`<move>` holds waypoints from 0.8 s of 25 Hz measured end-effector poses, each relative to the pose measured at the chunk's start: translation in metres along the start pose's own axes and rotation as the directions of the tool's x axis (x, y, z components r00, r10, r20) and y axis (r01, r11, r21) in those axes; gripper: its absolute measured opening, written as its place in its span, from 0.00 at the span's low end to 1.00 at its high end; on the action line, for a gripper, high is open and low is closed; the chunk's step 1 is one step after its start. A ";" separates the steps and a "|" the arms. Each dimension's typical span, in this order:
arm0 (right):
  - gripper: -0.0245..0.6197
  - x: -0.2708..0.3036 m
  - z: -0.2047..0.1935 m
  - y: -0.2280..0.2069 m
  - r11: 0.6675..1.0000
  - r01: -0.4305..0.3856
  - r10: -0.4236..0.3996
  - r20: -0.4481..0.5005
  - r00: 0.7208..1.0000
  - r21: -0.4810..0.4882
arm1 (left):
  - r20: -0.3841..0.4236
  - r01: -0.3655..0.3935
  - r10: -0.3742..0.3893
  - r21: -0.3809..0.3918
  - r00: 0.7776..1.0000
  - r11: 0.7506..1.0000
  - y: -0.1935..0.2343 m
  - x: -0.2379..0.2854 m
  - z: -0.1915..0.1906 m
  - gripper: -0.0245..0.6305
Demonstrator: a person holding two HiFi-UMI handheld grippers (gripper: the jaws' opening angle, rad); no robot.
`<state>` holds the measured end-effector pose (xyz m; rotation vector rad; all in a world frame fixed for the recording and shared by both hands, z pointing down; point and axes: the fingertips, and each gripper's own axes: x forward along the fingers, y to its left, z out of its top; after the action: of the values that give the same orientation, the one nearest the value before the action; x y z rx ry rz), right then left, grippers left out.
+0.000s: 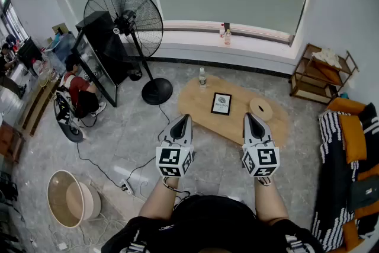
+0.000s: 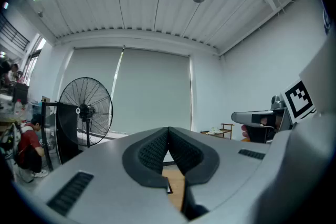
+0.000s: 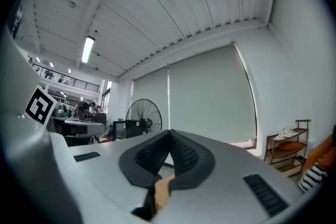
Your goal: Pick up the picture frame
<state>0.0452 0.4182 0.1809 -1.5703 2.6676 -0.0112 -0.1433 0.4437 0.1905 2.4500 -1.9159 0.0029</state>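
Picture frame (image 1: 221,103): black border, lies flat near centre of table (image 1: 192,105), nothing touching it. Same table: bottle (image 1: 202,77) upright at far edge; round wooden disc (image 1: 261,109) toward right end. L tool (image 1: 185,118) & R tool (image 1: 249,118): both held level at table's near side, tips aimed at table, apart from the frame. Jaws of each pressed together, nothing betw. them. Standing fan (image 1: 125,16) beyond table's left end; wooden shelf unit (image 1: 320,71) beyond its right end.
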 end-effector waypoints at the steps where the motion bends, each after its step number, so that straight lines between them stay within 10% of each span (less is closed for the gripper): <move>1: 0.06 -0.001 0.000 0.000 1.000 0.002 -0.002 -0.002 1.000 0.001 | 0.001 0.001 -0.001 0.000 1.000 1.000 -0.001 0.000 0.000 0.07; 20: 0.06 0.015 0.003 0.032 1.000 0.009 -0.009 -0.003 1.000 0.002 | 0.014 0.002 -0.002 0.011 1.000 1.000 0.029 -0.005 0.005 0.07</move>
<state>0.0101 0.4206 0.1762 -1.5827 2.6625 -0.0165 -0.1724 0.4416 0.1864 2.4651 -1.9242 -0.0037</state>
